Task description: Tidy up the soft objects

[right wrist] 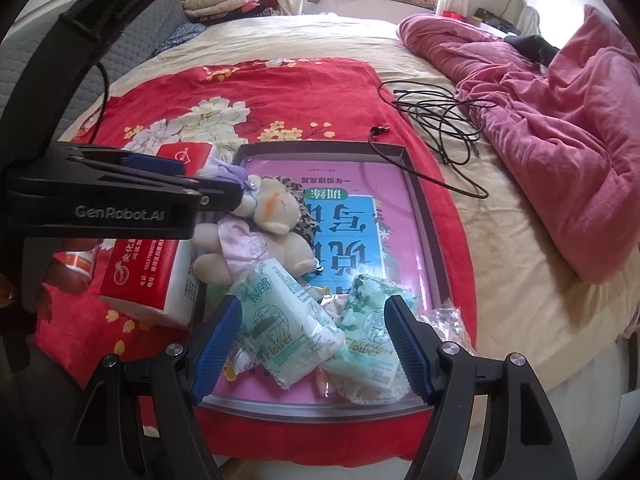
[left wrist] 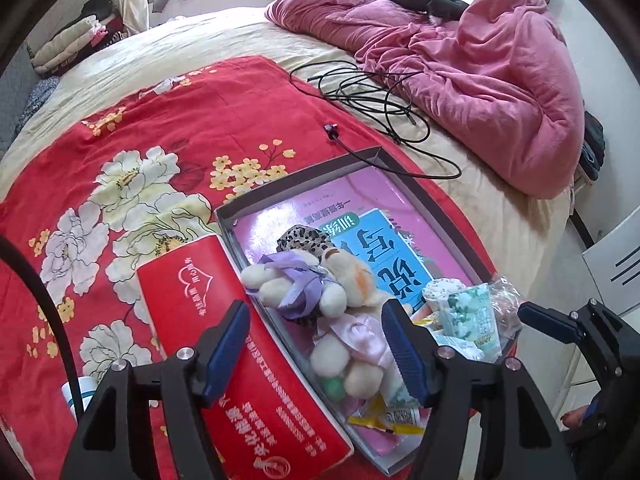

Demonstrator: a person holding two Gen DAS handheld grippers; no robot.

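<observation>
Left jaws: left gripper [left wrist: 316,350] spread wide, empty, above plush bears [left wrist: 320,284].
Right jaws: right gripper [right wrist: 314,346] wide, holding nothing, over tissue packs [right wrist: 292,320].
Toys: inside tray [right wrist: 424,216].
Right view only: both packs unobstructed.

- White bottle [left wrist: 78,394] at left wrist view's lower left: mostly behind the left gripper's frame; label unreadable.
- Red tissue pack [left wrist: 240,360]: near end covered by the left gripper body. In the right wrist view its far end sits behind that same gripper's arm.
- Plush toys [left wrist: 320,288]: lower toy's body partly behind the blue pad; purple-ribboned one half hidden in the right wrist view.
- Leopard-print item [left wrist: 306,240]: only a patch shows behind the toys; kind unclear.
- Book cover [right wrist: 352,216] in the tray [right wrist: 424,216]: title partly buried under toys and green tissue packets [right wrist: 288,320].
- Yellow wrapper [left wrist: 384,416]: crumpled, print illegible.
- Clothes pile [right wrist: 224,0] at bed's far side: too small to sort.
</observation>
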